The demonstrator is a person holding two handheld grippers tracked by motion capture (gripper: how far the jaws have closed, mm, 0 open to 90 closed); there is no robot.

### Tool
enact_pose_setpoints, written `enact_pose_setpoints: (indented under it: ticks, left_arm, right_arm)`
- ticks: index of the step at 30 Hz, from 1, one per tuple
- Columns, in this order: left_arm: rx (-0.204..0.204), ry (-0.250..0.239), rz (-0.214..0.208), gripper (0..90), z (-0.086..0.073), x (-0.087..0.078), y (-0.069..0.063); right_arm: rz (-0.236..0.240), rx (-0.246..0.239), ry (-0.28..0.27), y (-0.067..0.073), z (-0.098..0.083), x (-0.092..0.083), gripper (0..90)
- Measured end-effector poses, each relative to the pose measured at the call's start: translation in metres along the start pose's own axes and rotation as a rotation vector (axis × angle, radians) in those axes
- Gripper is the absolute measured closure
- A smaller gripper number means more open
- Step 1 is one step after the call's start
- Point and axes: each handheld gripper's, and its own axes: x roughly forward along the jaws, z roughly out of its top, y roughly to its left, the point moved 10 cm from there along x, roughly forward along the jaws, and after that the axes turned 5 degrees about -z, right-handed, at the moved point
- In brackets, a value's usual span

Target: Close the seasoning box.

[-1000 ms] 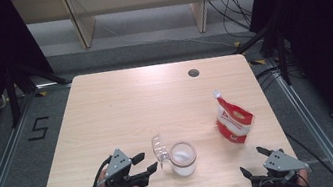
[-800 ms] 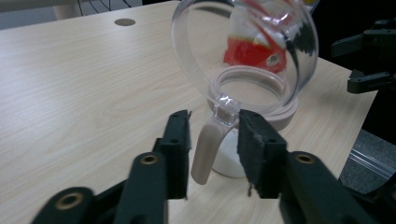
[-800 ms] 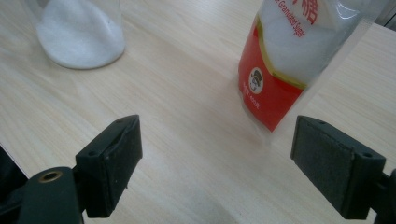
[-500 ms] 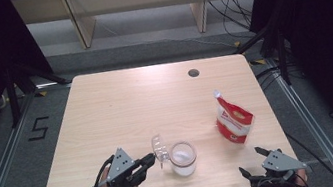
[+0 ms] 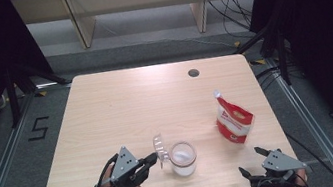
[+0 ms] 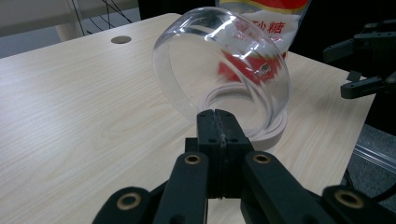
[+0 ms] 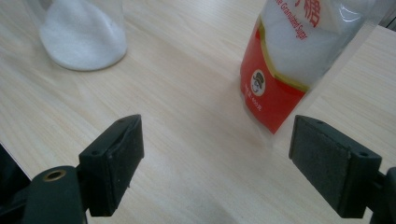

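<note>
A clear jar [image 5: 183,157] holding white granules stands near the table's front edge, its hinged clear lid [image 5: 160,149] tipped up on the left side. My left gripper [image 5: 152,158] has just been closing and is now shut, its tip pinching the lid's rim [image 6: 219,65] where the jaws [image 6: 215,116] meet. A red and white sugar pouch [image 5: 234,122] stands upright to the right of the jar. My right gripper [image 5: 249,159] rests open at the front right corner, facing the pouch [image 7: 285,70] and the jar [image 7: 84,37], with nothing between its pads [image 7: 217,161].
The light wooden table [image 5: 126,105] has a round cable hole [image 5: 193,73] near its far edge. Wooden shelving legs and cables stand beyond the table. Dark curtains flank both sides.
My left gripper's jaws have gone from wide open to shut at the lid's edge after reaching slightly right toward it. The right gripper, jar and pouch stay put.
</note>
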Motion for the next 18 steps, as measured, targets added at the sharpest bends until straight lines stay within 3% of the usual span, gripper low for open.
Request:
enact_pose_setpoints:
  ticks: [18]
  left_arm:
    - [0.017, 0.014, -0.014, 89.1, 0.0020, 0.0088, -0.0017]
  right_arm:
    - [0.003, 0.001, -0.002, 0.0003, 0.0001, 0.0000, 18.6]
